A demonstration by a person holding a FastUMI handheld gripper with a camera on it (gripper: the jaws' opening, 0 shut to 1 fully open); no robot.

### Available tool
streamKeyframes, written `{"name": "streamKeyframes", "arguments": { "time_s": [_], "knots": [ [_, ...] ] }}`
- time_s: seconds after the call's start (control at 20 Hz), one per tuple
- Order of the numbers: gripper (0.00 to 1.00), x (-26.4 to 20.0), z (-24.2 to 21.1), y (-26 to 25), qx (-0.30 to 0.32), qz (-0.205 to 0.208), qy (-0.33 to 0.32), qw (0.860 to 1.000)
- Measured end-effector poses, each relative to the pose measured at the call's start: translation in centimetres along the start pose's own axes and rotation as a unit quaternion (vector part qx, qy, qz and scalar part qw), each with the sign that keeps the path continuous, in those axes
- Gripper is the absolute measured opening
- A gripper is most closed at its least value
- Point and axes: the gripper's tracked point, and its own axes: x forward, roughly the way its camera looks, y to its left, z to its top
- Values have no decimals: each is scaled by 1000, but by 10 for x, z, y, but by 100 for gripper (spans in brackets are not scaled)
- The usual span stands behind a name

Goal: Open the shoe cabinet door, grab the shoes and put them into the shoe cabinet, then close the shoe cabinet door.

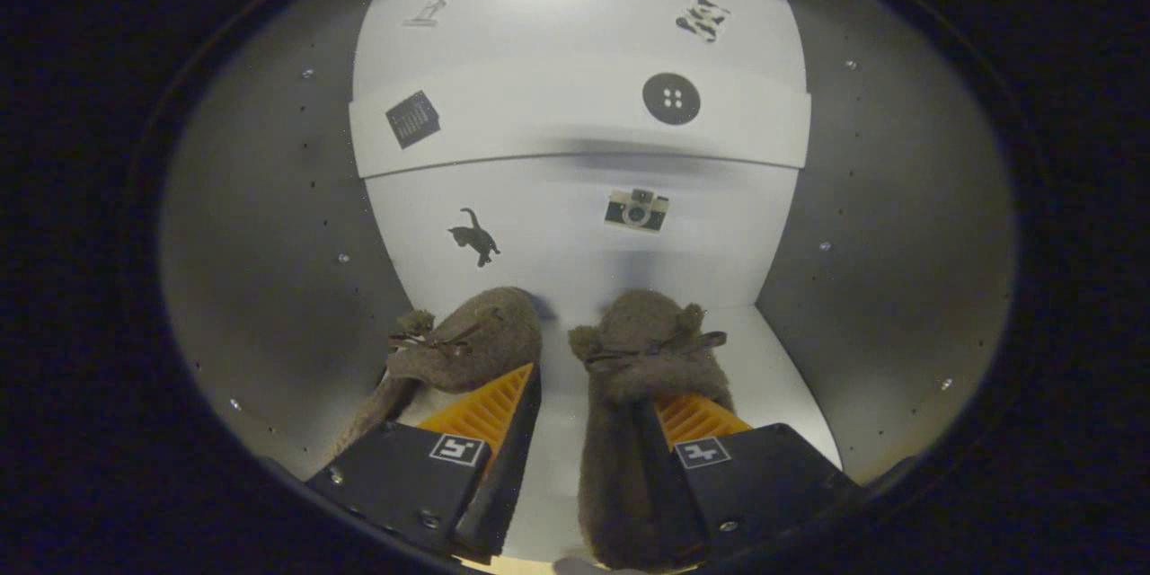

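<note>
We're inside the cabinet (269, 243), grey side walls curving up the left and right of the frame, pale back wall (575, 225) straight ahead in the centre. Stickers dot that back wall: a cat (474, 236) left of centre, a camera (636, 210) just right of centre, a round button (671, 98) above it, a dark square (412, 119) at upper left. A shelf edge (579, 130) runs across the back wall in the upper half.

Down low, two furry brown slippers sit on the cabinet floor (773, 368), toes towards the back wall. The left slipper (467, 341) lies angled, just ahead of the left finger. The right slipper (642, 395) runs long down the lower centre, its heel at the bottom of the frame.

The gripper (588, 409) has its fingers spread apart at the bottom of the frame; the right slipper lies in the gap, up against the right finger (696, 418), while the left finger (490, 409) stands clear of it with bare floor between. Nothing clamped
</note>
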Motion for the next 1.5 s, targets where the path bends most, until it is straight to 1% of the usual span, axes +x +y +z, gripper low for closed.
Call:
{"name": "streamKeyframes", "arguments": {
  "time_s": [0.05,0.2,0.35,0.45,0.65,0.85,1.05,1.15,1.4,1.5],
  "knots": [
    [63,-6,-2,-1,1,-3,-8,1000],
    [63,-33,-5,-6,-6,-13,-36,999],
    [63,-72,-11,-8,-19,-18,-71,997],
    [76,-103,-17,-5,-19,-13,-93,995],
    [98,-171,-42,15,-19,22,-109,994],
    [98,-252,-58,24,-30,36,-151,987],
    [99,-331,-89,21,-33,64,-161,984],
    [99,-366,-109,11,-26,69,-162,984],
    [99,-441,-155,-40,-9,49,-159,986],
    [99,-471,-174,-68,-6,33,-156,987]
  ]
}}
